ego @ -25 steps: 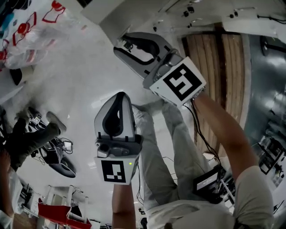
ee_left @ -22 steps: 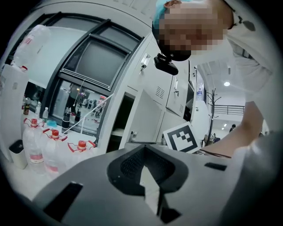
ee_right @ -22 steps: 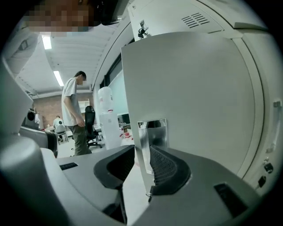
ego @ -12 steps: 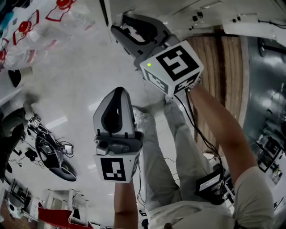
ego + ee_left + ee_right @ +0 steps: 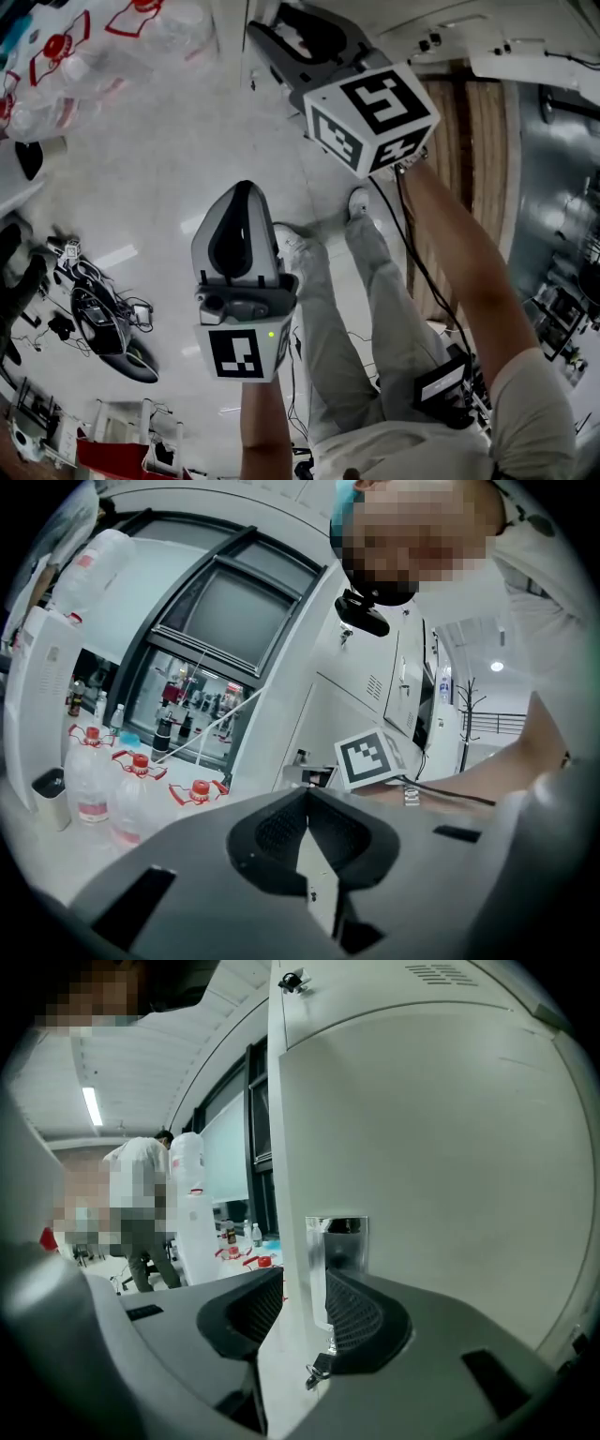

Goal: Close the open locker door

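My right gripper (image 5: 305, 1274) sits astride the free edge of the locker door (image 5: 431, 1147); its ribbed black pads lie against the two sides of that thin edge, clamped on it, though the jaws have just been easing apart a little. The right pad rests against a shiny rectangular metal latch plate (image 5: 337, 1241) set into the door; below it a small dark key (image 5: 317, 1370) hangs at the edge. The door itself is a smooth, matt, off-white sheet that fills the right of this view and stands open, edge-on to me; only this view shows its face.

My left gripper (image 5: 307, 789) is closed, its pad tips meeting in a point with nothing between them; its grey shell is smooth and rounded. Beyond it this view alone shows clear plastic bottles (image 5: 136, 789) with red caps and red carrying loops.

From the head view I see both from above: the left gripper (image 5: 239, 186) low and central, the right gripper (image 5: 262, 23) higher, at the top edge, its black-and-white marker cube (image 5: 370, 117) tilted; beneath them my pale trousers (image 5: 366, 309), a glossy white floor (image 5: 141, 187) and a wood-grained panel (image 5: 469, 141). Far off in the right gripper view stands a person (image 5: 141, 1171) in white.
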Motion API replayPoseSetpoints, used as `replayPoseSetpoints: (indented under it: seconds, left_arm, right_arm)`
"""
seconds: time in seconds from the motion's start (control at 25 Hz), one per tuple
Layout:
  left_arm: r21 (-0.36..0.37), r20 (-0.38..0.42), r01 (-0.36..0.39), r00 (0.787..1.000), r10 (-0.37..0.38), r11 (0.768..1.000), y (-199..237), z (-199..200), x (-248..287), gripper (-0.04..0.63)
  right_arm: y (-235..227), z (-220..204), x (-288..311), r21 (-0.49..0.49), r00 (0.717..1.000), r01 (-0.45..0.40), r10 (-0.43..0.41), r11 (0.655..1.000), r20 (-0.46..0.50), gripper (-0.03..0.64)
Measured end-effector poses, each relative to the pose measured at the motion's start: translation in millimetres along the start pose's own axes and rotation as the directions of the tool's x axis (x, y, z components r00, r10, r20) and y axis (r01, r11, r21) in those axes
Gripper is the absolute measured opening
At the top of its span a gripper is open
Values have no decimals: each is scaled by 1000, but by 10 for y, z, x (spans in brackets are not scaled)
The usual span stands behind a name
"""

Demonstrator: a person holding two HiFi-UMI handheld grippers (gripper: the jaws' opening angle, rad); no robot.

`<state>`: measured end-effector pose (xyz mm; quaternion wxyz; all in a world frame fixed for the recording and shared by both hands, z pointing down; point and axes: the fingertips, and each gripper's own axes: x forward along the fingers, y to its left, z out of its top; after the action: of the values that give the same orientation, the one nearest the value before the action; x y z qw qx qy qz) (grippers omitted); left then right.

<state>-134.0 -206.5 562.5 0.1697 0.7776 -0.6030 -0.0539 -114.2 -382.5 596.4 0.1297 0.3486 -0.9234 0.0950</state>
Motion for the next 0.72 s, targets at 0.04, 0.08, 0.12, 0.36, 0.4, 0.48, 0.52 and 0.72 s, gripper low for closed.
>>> replayPoseSetpoints:
  seconds: [0.04, 0.08, 0.12, 0.36, 0.4, 0.48, 0.52, 0.72]
  left_arm:
    - [2, 1, -3, 1000, 3, 1000, 31, 3, -7, 8]
    - [1, -5, -6, 1000, 6, 1000, 62, -7, -22, 8]
    - [-2, -12, -9, 1000, 9, 1000, 92, -20, -38, 8]
    - [-4, -14, -20, 1000, 20, 1000, 163, -29, -87, 8]
    - [0, -10, -22, 1000, 22, 1000, 170, -18, -95, 8]
    - [0, -7, -26, 1000, 26, 1000, 177, -2, -112, 8]
    - [-2, -10, -29, 1000, 29, 1000, 178, -3, -119, 8]
    - [-9, -28, -17, 999, 17, 1000, 161, -79, -131, 8]
  right_arm:
    - [-13, 5, 23, 3, 1000, 5, -5, 1000, -1, 129]
    - [-25, 9, 45, 6, 1000, 9, -9, 1000, -2, 130]
    - [-34, 14, 64, 9, 1000, 12, -12, 1000, -3, 130]
    - [-77, 38, 106, 18, 999, 34, -34, 999, -4, 145]
    - [-76, 45, 112, 23, 999, 33, -33, 999, -5, 151]
    - [-66, 68, 125, 47, 1000, 26, -26, 999, -5, 167]
    - [-59, 80, 132, 60, 1000, 22, -22, 998, -4, 174]
    - [-38, 62, 194, 40, 1000, 22, -21, 999, -21, 219]
